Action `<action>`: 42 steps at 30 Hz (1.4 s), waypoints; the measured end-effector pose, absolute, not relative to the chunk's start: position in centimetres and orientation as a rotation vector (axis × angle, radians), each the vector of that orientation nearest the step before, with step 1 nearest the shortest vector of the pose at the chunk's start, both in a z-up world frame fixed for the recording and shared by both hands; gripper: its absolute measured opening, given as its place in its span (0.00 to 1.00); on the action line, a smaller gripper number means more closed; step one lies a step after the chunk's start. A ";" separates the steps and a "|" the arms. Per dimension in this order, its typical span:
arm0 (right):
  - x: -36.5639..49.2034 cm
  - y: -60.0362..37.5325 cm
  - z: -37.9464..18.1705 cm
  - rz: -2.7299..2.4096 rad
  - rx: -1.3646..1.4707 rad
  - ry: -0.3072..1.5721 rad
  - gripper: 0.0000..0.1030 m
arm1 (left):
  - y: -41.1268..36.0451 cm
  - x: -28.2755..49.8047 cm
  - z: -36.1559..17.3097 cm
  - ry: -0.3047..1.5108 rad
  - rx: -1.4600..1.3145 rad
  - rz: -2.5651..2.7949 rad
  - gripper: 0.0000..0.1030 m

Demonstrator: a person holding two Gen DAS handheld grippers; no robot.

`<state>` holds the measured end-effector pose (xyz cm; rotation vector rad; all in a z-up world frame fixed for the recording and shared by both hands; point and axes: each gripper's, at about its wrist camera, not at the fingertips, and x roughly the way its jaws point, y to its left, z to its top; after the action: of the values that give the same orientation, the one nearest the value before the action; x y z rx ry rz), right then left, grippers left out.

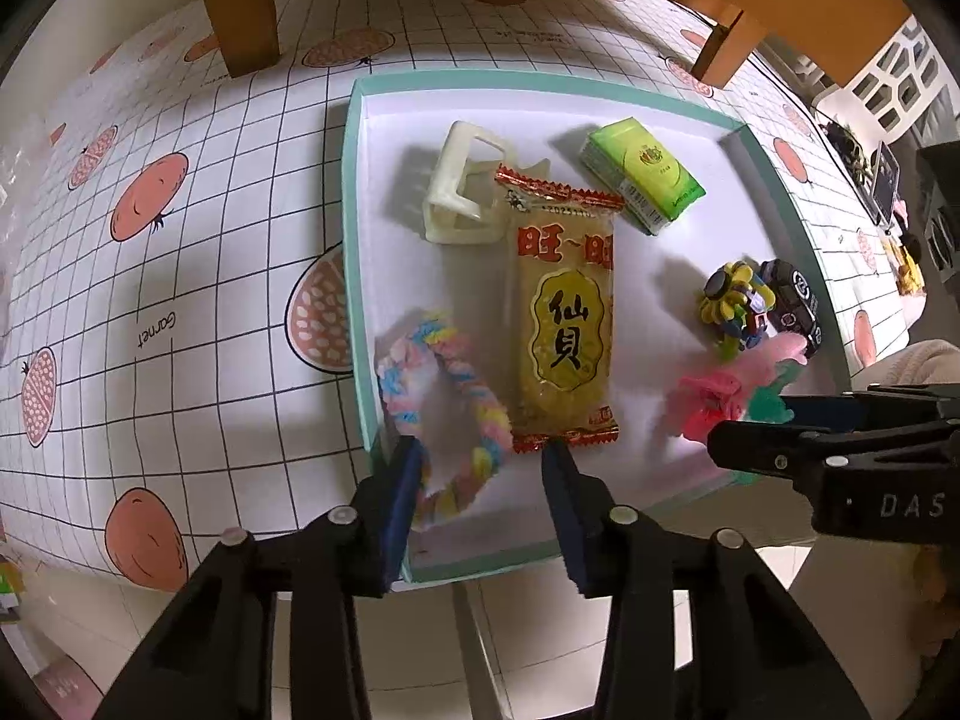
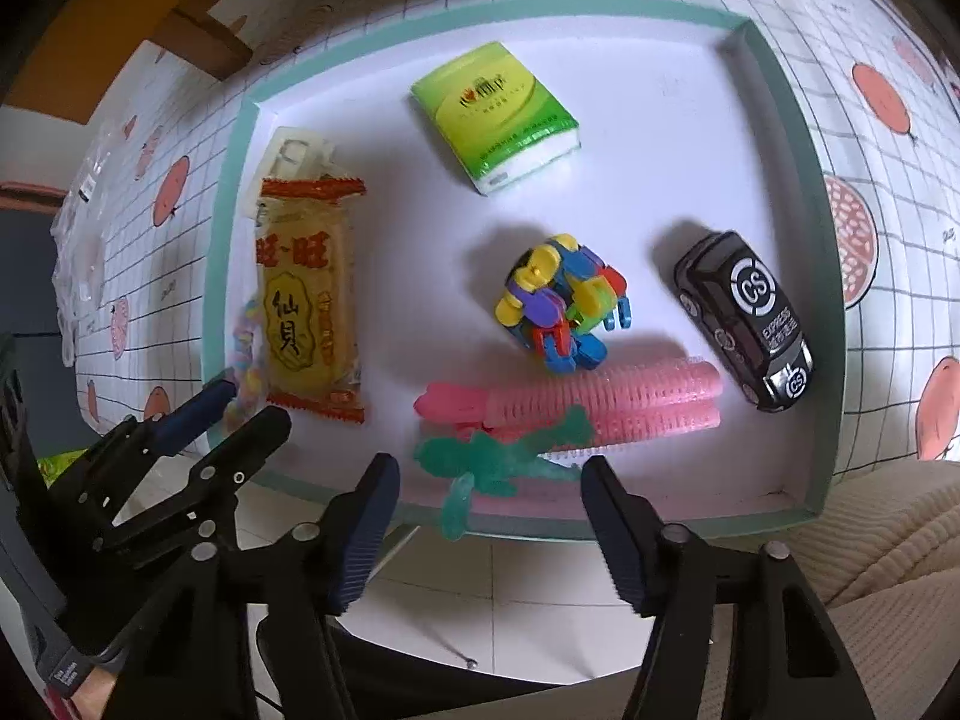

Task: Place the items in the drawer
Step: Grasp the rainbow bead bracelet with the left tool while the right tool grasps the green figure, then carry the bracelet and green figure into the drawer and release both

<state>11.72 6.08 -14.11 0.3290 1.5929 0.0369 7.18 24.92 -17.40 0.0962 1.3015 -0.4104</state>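
A white drawer with a teal rim [image 1: 354,240] [image 2: 222,228] holds a yellow rice cracker packet [image 1: 564,324] [image 2: 306,300], a cream hair claw [image 1: 462,186], a green tissue pack [image 2: 498,114], a colourful block toy [image 2: 564,300], a black toy car [image 2: 744,318], a pink hair roller [image 2: 600,396], a green gecko toy [image 2: 498,456] and a pastel braided loop [image 1: 444,396]. My left gripper [image 1: 480,456] stands open over the near rim, above the loop and the packet's end. My right gripper [image 2: 489,474] is open, its fingers either side of the gecko, not touching it.
The drawer lies on a grid-patterned cloth with orange fruit prints [image 1: 150,198]. Wooden legs [image 1: 240,12] [image 1: 726,42] stand behind it. Beige ribbed fabric [image 2: 870,540] sits at the drawer's near right corner. Tiled floor [image 2: 510,588] shows below the near rim.
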 end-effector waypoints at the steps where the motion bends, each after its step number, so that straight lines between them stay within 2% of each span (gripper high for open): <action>1: 11.7 6.0 -14.3 0.035 0.331 1.598 0.57 | 24.7 7.1 -17.5 1.301 0.096 -0.409 0.35; 4: 11.7 5.9 -14.5 0.033 0.344 1.604 0.47 | 24.8 7.2 -17.9 1.303 0.094 -0.401 0.25; 9: 11.9 5.2 -14.7 0.034 0.377 1.594 0.42 | 25.8 7.3 -17.9 1.305 0.062 -0.403 0.18; 14: 11.7 4.2 -14.6 0.033 0.402 1.585 0.36 | 25.9 7.2 -17.7 1.307 0.037 -0.417 0.15; 18: 11.3 3.8 -14.3 0.043 0.437 1.575 0.36 | 26.6 7.3 -16.8 1.292 0.024 -0.422 0.11; 20: 11.1 3.4 -14.1 0.039 0.451 1.571 0.29 | 26.7 7.5 -16.4 1.288 0.014 -0.425 0.11; 24: 10.8 3.0 -13.5 0.038 0.459 1.558 0.27 | 27.0 7.5 -16.1 1.284 0.002 -0.423 0.10; 29: 10.6 3.0 -13.5 0.042 0.464 1.556 0.11 | 27.0 7.2 -16.2 1.290 -0.012 -0.419 0.10; 42: 10.1 2.1 -12.2 0.066 0.545 1.476 0.10 | 27.9 7.4 -15.3 1.272 -0.063 -0.422 0.09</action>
<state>10.14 2.06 -12.20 0.5453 1.4756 0.0665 7.37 27.92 -15.32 -0.0626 1.2722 -0.4224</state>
